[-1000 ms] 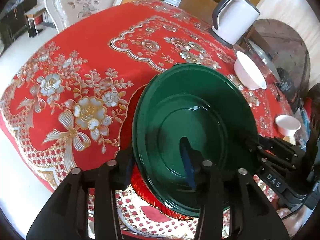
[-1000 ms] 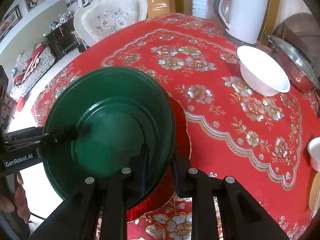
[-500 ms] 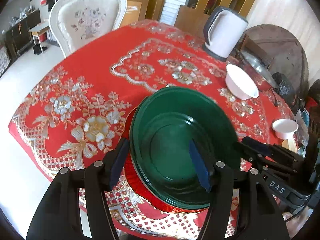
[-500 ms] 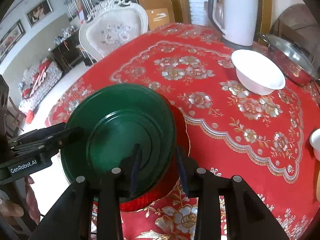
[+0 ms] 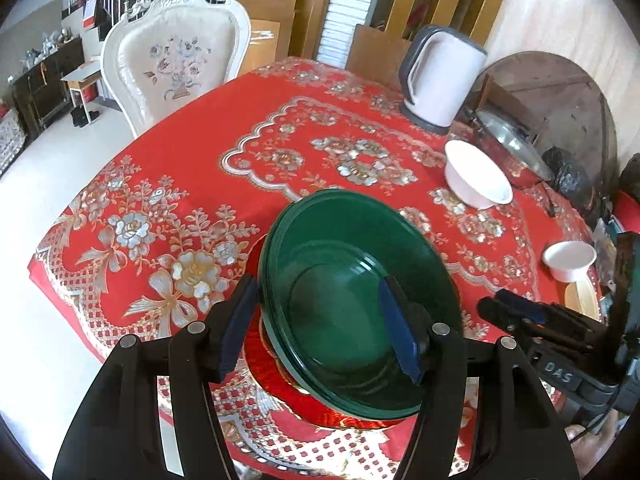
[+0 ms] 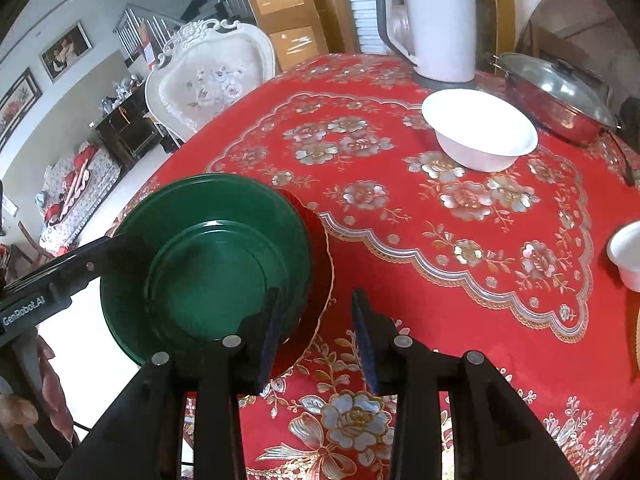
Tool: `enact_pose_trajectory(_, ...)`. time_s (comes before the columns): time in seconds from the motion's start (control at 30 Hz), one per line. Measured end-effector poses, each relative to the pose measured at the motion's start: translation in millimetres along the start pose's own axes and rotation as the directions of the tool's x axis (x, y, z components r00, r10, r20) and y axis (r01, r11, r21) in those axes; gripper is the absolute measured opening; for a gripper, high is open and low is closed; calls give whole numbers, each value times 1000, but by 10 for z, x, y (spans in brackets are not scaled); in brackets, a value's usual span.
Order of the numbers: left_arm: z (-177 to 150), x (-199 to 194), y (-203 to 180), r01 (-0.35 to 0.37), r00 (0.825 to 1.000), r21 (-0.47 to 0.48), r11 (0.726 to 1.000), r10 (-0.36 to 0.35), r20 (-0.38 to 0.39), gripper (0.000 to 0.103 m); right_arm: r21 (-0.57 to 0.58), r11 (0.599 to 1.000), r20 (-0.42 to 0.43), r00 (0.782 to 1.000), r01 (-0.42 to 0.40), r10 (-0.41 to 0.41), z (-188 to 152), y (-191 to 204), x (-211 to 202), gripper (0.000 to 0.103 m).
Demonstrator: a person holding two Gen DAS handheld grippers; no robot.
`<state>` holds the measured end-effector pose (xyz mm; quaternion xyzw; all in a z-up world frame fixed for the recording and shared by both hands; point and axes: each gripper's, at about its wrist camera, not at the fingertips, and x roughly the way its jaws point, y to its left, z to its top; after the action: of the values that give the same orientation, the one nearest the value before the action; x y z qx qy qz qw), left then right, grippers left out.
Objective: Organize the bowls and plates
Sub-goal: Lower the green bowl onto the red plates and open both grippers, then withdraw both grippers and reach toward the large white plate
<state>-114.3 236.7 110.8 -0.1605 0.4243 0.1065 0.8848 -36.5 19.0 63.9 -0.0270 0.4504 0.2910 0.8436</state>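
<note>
A dark green deep plate [image 5: 352, 280] [image 6: 208, 264] lies on a red plate [image 5: 276, 368] [image 6: 320, 248] near the table's front edge; a second green rim shows just beneath it. My left gripper [image 5: 320, 328] hovers above its near-left rim, open, and neither blue pad presses on the plate. My right gripper [image 6: 318, 332] is open above the red plate's right rim, also touching nothing; it shows from the side in the left wrist view [image 5: 516, 312]. A large white bowl [image 5: 476, 176] [image 6: 480, 136] and a small white bowl [image 5: 570, 256] [image 6: 628, 256] stand to the right.
A white kettle [image 5: 440, 76] [image 6: 432, 20] and a steel pot with a glass lid [image 5: 508, 148] [image 6: 560, 96] stand at the table's back right. A pale plate [image 5: 580, 296] lies by the small bowl. A white chair [image 5: 176, 60] [image 6: 208, 76] stands behind the red floral tablecloth [image 5: 200, 184].
Both grippers have opened off the green plate's rim and drawn back and upward. The plate now rests flat on the red plate, smaller in both views.
</note>
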Motion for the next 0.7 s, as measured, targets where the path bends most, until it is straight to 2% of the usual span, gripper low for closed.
enact_pose_trajectory(0.37, -91, 238, 210, -8, 999, -55, 998, 6, -42, 63, 12, 1000, -9, 1000, -6, 6, -43, -48, 22, 35)
enact_pose_trajectory(0.5, -91, 156, 297, 25, 1000, -97, 995, -24, 4, 63, 29, 1000, -16, 1000, 3, -2, -77, -108, 32, 35)
enact_pose_trajectory(0.7, 34, -83, 195, 50, 995, -87, 995, -42, 87, 63, 84, 996, -11, 1000, 12, -11, -113, -323, -1, 35)
